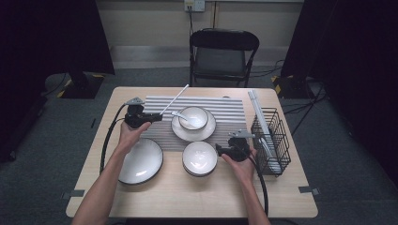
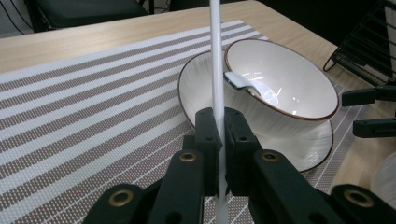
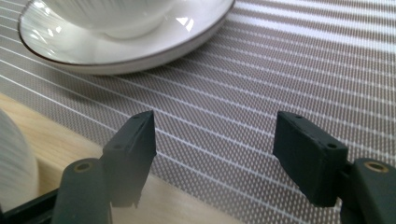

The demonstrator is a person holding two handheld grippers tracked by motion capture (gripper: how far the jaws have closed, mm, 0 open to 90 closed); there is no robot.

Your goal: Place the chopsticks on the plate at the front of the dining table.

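Left hand-held gripper (image 2: 219, 135) pinched the thin white plastic stick (image 2: 215, 60), probably a chopstick, which needed lowering gently onto the striped grey placemat (image 2: 93, 102), right hand-held gripper (image 3: 212, 154) spread, empty.

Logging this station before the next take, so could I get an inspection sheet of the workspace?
Surface: wooden table with a striped placemat.
Job's things: white stick; bowl holding a spoon, on a saucer.
Clutter: black-rimmed plate, stacked bowls, wire basket.
Grippers: left claw shut on the white stick; right claw open, nothing between its jaws.
Cables: one cable trails from the left claw.
Surroundings: folding chair, grey floor.
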